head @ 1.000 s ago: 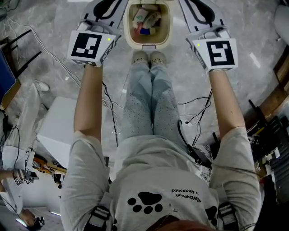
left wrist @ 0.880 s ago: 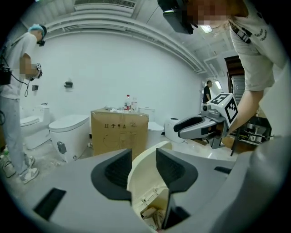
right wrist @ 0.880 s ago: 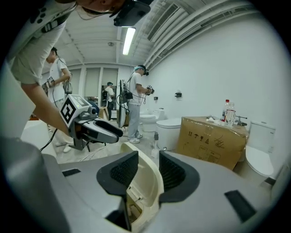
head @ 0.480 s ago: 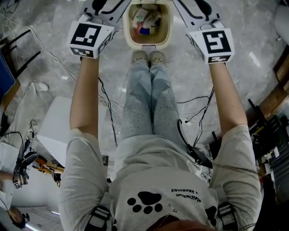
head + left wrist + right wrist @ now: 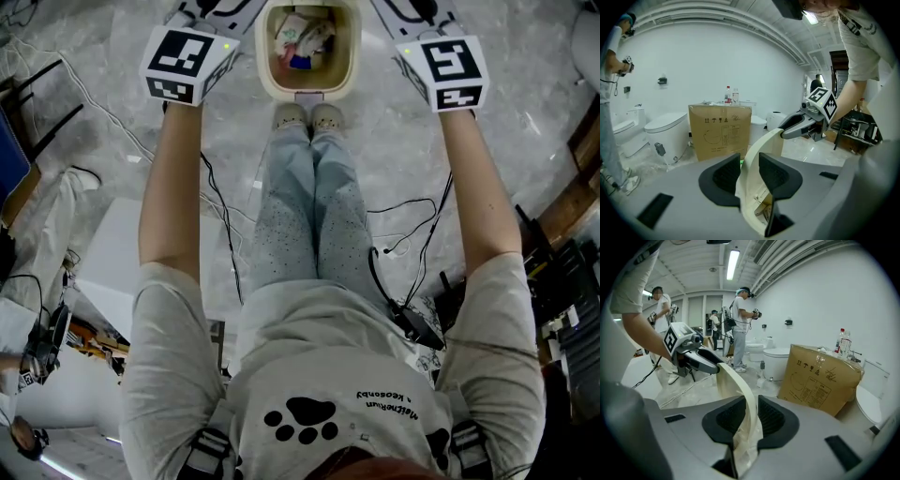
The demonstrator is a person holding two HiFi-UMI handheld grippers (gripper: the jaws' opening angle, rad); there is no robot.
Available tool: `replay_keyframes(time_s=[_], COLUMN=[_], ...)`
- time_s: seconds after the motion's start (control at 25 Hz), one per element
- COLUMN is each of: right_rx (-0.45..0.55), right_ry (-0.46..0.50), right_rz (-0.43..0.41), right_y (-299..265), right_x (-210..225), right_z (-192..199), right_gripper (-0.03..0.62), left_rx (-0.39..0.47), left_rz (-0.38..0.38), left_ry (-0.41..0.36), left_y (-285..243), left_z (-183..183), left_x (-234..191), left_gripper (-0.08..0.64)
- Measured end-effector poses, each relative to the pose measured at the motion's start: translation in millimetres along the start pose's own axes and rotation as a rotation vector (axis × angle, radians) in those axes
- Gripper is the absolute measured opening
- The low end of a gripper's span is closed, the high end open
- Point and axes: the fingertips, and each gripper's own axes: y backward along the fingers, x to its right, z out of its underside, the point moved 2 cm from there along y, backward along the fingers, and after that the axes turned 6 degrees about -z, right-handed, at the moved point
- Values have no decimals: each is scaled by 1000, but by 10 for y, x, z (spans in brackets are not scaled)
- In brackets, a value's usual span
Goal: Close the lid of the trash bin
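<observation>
grey floor (image 5: 525,159) carries trash bin (image 5: 355,56); cables (image 5: 405,208).

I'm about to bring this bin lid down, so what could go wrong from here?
The left gripper and right gripper have just been closing their jaws on the cream lid, catching only its thin side edges, so it could slip free partway. Lowering the two sides unevenly may twist it. There is trash in the trash bin; anything poking above the rim might keep it from shutting.
</observation>
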Motion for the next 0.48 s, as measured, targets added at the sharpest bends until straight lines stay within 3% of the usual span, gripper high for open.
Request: replay_keyframes(time_s=[0.08, 0.48], right_rx=[-14, -14], right_ry=[33, 62], right_rz=[-6, -16], right_y=[1, 89], right_x=[1, -124], right_z=[5, 54], right_gripper=[86, 83], left_rx=[0, -9], left_rz=[-2, 22], left_ry=[-10, -65], left_y=[1, 121], left_z=[-2, 49], left_x=[1, 114], left_gripper=[98, 91])
